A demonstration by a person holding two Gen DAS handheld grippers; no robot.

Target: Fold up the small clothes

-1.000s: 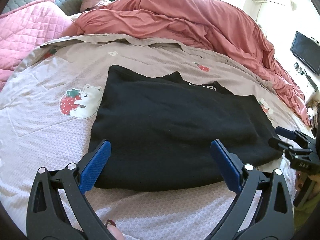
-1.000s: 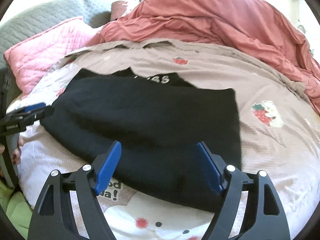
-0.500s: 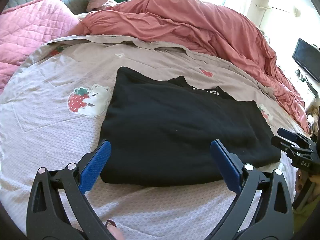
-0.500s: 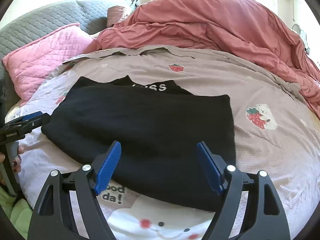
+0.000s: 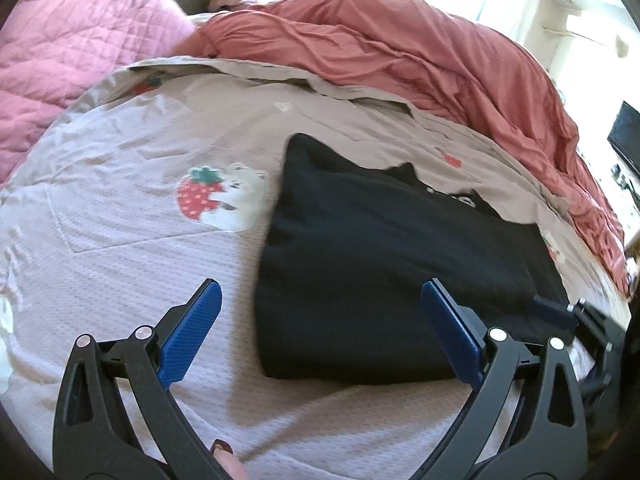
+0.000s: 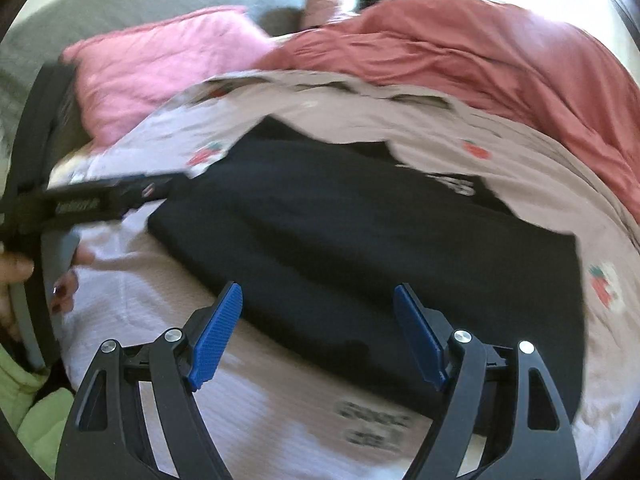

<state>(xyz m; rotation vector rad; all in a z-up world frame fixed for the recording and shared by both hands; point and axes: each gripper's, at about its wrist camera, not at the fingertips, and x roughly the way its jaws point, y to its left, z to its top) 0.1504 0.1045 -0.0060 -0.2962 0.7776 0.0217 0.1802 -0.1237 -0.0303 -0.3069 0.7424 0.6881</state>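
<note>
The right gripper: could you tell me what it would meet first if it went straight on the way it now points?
Most likely the near edge of the folded black garment, which lies between the open fingers of the right gripper; depth is uncertain.

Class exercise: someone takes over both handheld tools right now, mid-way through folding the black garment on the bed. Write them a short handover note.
Left tool: open, holding nothing, hovering over the bedsheet by the garment's left edge.
Right tool: open, empty, over the near edge of the garment.
Black garment: lies flat on the sheet, already folded into a rough rectangle; white lettering shows at its far edge. Neither tool touches it.
Done: at least one fold, judging by the doubled edges.
Left: probably another fold to make it smaller; choose an edge and grasp it. How many folds remain cannot be told.
</note>
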